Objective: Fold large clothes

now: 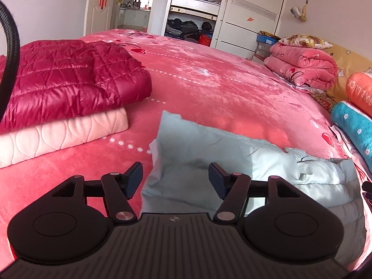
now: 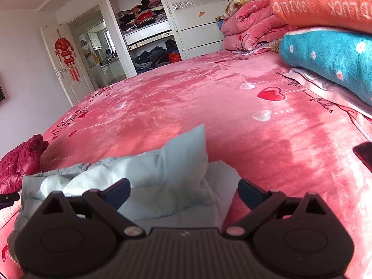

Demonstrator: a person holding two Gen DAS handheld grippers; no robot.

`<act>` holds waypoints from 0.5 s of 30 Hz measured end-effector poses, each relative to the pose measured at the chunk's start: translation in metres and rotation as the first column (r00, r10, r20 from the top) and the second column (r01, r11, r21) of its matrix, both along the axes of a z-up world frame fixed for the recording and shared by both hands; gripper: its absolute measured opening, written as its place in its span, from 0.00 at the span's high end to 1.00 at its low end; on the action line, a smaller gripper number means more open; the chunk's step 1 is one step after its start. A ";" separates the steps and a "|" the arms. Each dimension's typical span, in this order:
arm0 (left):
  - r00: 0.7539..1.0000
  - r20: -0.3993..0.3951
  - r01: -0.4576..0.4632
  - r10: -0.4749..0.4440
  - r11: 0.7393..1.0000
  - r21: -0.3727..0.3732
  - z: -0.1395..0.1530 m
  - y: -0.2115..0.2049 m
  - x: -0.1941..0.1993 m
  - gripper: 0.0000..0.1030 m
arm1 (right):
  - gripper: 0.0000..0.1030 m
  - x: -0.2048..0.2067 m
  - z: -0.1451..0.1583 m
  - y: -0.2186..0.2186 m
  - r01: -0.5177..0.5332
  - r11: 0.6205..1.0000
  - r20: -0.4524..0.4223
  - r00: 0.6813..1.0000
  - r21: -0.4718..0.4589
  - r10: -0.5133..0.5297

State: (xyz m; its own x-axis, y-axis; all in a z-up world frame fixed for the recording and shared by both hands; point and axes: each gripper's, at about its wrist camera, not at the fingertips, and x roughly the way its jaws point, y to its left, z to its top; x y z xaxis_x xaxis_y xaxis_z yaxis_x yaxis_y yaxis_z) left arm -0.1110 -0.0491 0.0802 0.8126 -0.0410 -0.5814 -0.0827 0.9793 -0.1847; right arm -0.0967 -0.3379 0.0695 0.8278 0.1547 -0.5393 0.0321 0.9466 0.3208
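Observation:
A pale blue padded garment (image 1: pixel 209 153) lies crumpled on the pink bed cover (image 1: pixel 209 88), partly folded with one corner sticking up. My left gripper (image 1: pixel 175 177) is open and hovers over its left part, holding nothing. In the right wrist view the same garment (image 2: pixel 162 176) lies below my right gripper (image 2: pixel 184 193), which is open and empty over the garment's right edge. The near part of the garment is hidden under both grippers.
A folded dark red quilted jacket (image 1: pixel 69 79) lies on a folded pale pink quilted piece (image 1: pixel 65 137) at the left. Folded blankets and pillows (image 1: pixel 304 67) line the right side, with a teal blanket (image 2: pixel 330 60) and orange pillow (image 2: pixel 325 2). A dark phone (image 2: pixel 365 154) lies at right.

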 end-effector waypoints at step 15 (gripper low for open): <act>1.000 -0.021 0.022 -0.023 0.999 -0.038 -0.010 0.018 -0.006 0.05 | 0.10 0.030 -0.007 0.005 -0.136 0.988 0.002 0.991 -0.075 0.136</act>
State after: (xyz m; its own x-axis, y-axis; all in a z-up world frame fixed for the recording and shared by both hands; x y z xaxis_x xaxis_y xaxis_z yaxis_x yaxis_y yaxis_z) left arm -0.1170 -0.0310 0.0701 0.7985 -0.0818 -0.5964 -0.0649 0.9733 -0.2204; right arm -0.0666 -0.3328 0.0629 0.8057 0.2254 -0.5477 -0.1004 0.9633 0.2488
